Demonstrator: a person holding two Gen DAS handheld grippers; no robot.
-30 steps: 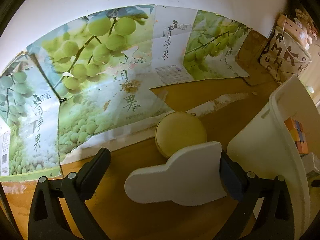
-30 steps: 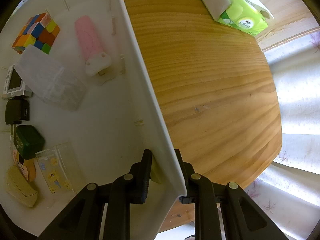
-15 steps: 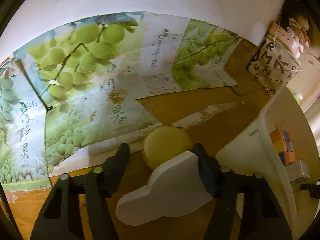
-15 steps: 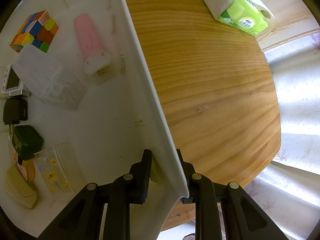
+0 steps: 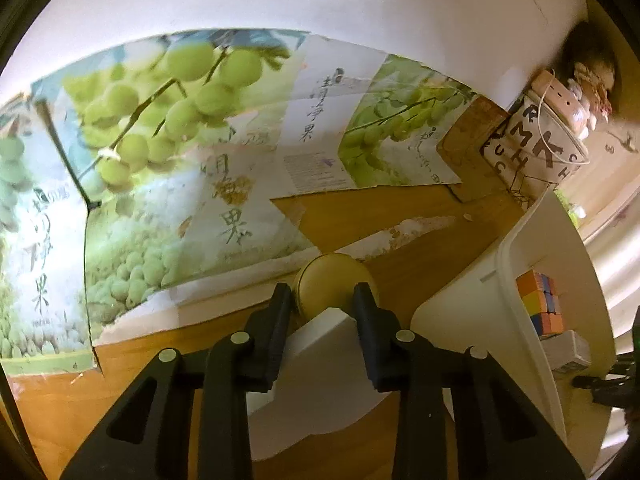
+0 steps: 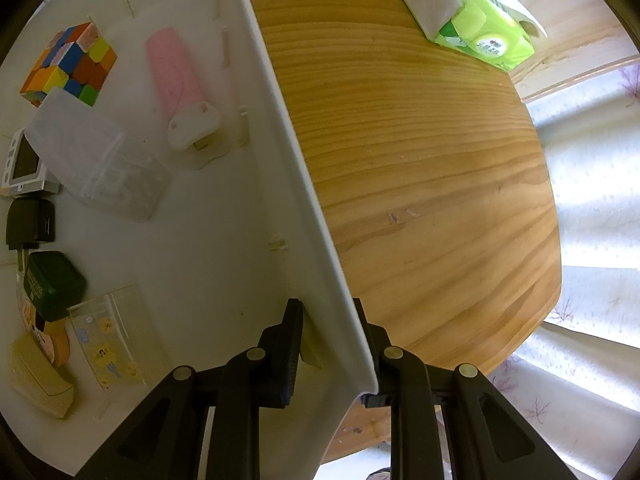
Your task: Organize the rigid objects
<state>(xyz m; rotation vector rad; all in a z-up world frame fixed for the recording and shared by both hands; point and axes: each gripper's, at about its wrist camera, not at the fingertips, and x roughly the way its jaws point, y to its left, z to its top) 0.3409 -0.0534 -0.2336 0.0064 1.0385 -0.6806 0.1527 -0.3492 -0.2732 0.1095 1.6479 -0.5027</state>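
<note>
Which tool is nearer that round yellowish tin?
Left. The left tool is closing around the round tin; the right tool clamps the white bin's wall, away from it.

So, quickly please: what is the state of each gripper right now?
Left gripper: jaws closing on the white flat piece, pads against its narrow end.
Right gripper: shut on the white bin's wall.

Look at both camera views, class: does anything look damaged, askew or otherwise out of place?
Yes. On the wooden table, the flattened grape-print cardboard lies with a torn, ragged edge, and a pale scuffed strip beside it looks like peeled surface. Inside the white bin, the items lie loosely but intact.
</note>
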